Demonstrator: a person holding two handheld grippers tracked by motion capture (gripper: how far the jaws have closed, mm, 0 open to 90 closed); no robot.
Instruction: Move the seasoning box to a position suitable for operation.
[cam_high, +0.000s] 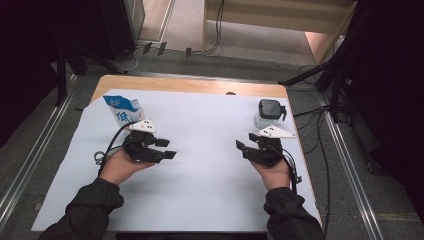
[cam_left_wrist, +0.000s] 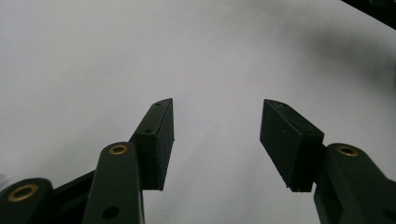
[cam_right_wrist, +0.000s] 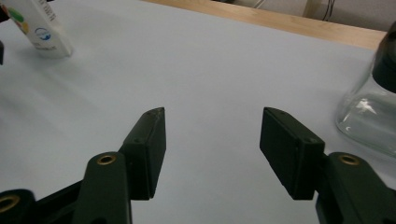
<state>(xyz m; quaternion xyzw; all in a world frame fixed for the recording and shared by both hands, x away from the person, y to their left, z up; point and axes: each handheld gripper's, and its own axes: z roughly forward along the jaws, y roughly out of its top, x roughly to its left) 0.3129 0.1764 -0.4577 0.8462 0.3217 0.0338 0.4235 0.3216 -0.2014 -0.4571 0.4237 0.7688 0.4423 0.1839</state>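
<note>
A blue and white pouch (cam_high: 122, 110) stands upright at the far left of the white sheet (cam_high: 205, 170); in the right gripper view the pouch (cam_right_wrist: 39, 28) sits at the top left. A clear glass container with a black lid (cam_high: 269, 111) stands at the far right, and that container (cam_right_wrist: 369, 116) is close on the right of my right gripper's jaws. My left gripper (cam_high: 167, 148) (cam_left_wrist: 217, 105) is open over bare sheet, just in front of the pouch. My right gripper (cam_high: 246, 141) (cam_right_wrist: 214, 112) is open too, with nothing between its jaws.
The white sheet covers a wooden table whose bare edge (cam_high: 190, 85) shows along the far side. Cables (cam_high: 320, 150) trail off the right edge. Dark stands and equipment (cam_high: 345, 75) flank the table on the floor.
</note>
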